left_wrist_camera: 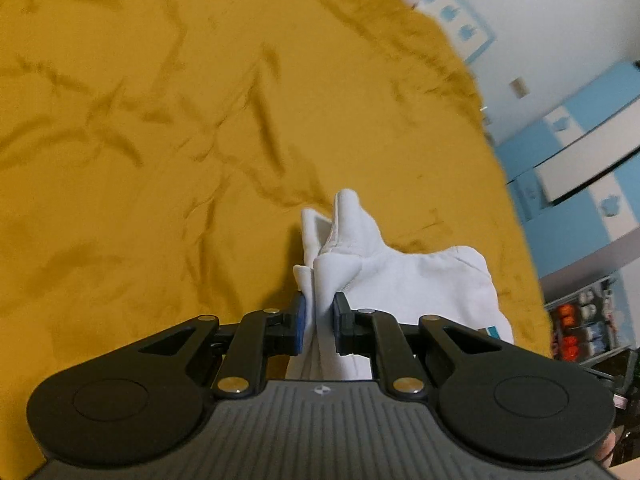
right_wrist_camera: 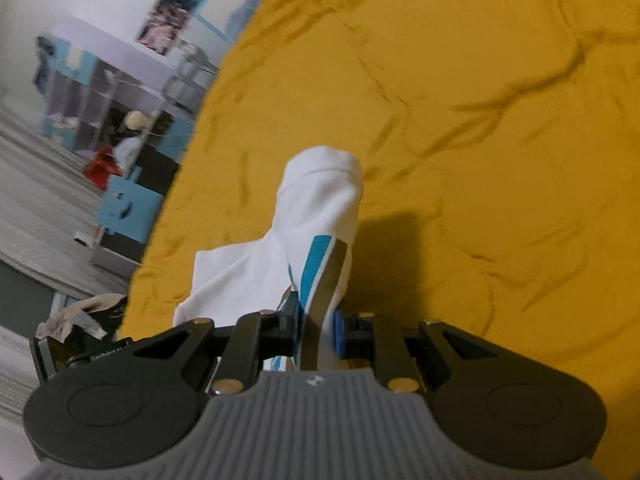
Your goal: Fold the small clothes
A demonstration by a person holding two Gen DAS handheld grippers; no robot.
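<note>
Wrinkled mustard bedspread, blue-and-white cupboards beyond, cluttered shelf unit.

Black device, near left of right wrist view: small white lettering, only partly legible, began "Gen".
Wall posters: print was too blurred to read.

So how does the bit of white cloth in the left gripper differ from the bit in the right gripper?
The left gripper pinches a plain white bunch of the white garment, creased into several folds. The right gripper pinches a part of it with teal and grey stripes, rising in one rounded hump. Both are shut on cloth above the mustard sheet.
</note>
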